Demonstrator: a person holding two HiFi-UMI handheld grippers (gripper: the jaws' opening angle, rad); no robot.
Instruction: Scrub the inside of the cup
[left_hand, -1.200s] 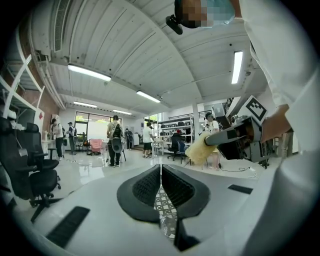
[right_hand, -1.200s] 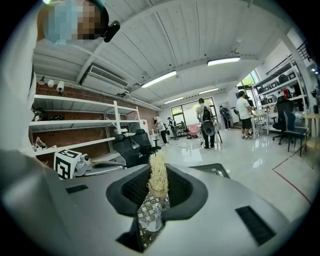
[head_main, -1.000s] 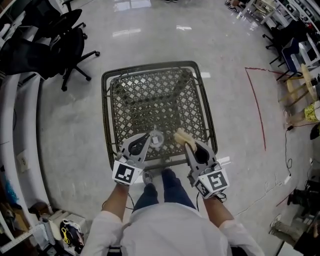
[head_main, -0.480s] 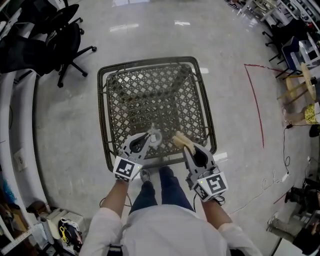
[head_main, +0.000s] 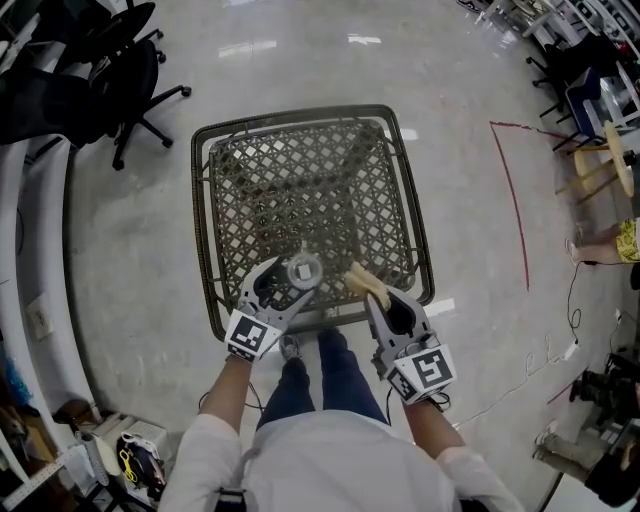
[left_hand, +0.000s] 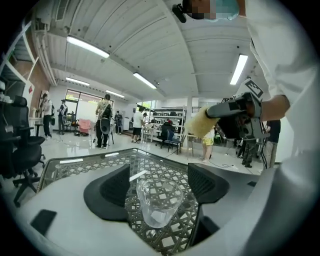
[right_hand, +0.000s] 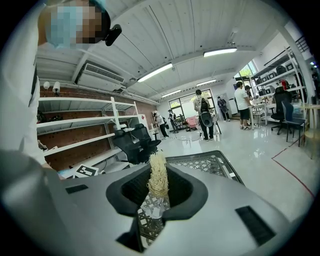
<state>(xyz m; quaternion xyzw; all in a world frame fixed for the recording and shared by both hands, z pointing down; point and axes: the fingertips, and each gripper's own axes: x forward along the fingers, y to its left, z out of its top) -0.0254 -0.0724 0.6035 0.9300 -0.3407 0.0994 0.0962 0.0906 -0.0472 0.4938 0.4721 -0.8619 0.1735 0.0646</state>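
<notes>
A clear plastic cup (head_main: 302, 270) stands upright on the woven lattice table (head_main: 300, 190) near its front edge. My left gripper (head_main: 298, 274) sits around the cup (left_hand: 159, 202); its jaws are opening, and both pads stand clear of the cup's sides. To the right, my right gripper (head_main: 372, 292) is shut on a pale yellow fibrous scrubber (head_main: 360, 279), held above the table. In the right gripper view the scrubber (right_hand: 158, 176) sticks up between the jaws, with the cup showing faintly below it.
The table's dark metal rim (head_main: 203, 230) frames the lattice top. Black office chairs (head_main: 110, 70) stand at the far left. A red tape line (head_main: 515, 215) runs along the shiny floor to the right. The person's legs (head_main: 325, 375) are at the table's front edge.
The left jaws were shut on the cup and have now spread off it; the cup stands on the lattice. The right gripper with the scrubber has barely moved.
</notes>
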